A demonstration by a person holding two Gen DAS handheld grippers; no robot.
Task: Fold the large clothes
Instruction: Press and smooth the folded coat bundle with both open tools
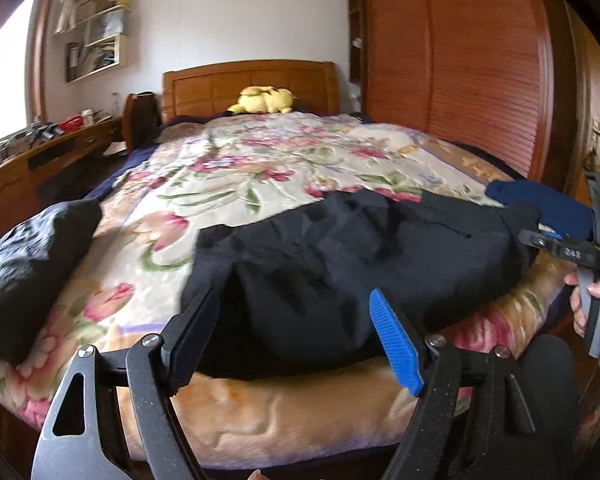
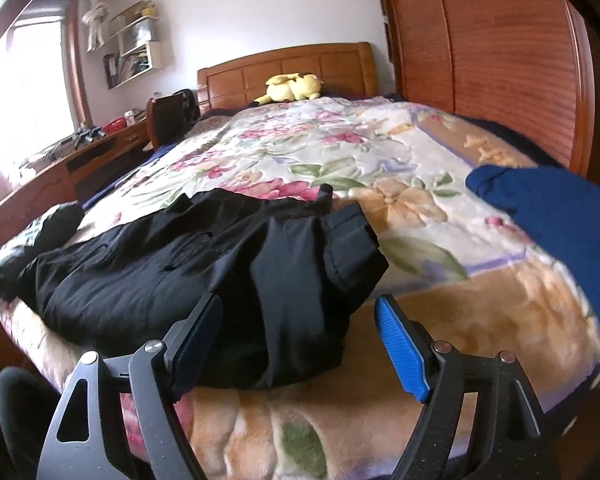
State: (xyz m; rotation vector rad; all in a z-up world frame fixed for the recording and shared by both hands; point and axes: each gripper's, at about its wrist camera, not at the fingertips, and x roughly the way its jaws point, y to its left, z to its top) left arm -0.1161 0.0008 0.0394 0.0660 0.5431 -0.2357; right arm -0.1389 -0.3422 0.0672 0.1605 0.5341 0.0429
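A black garment point(image 1: 340, 256) lies rumpled across the near end of the bed on a floral blanket point(image 1: 236, 168). It also shows in the right wrist view point(image 2: 204, 268), its waistband end at the right. My left gripper point(image 1: 296, 340) is open, its fingers just in front of the garment's near edge and apart from it. My right gripper point(image 2: 300, 344) is open at the garment's near right end, holding nothing. The right gripper also shows at the right edge of the left wrist view point(image 1: 556, 246), held by a hand.
A blue garment point(image 2: 560, 232) lies on the bed's right corner. A dark bundle point(image 1: 24, 264) sits at the left. A yellow plush toy point(image 1: 264, 100) lies by the headboard. A wooden wardrobe point(image 1: 460, 64) stands at the right, a desk point(image 1: 44, 152) at the left.
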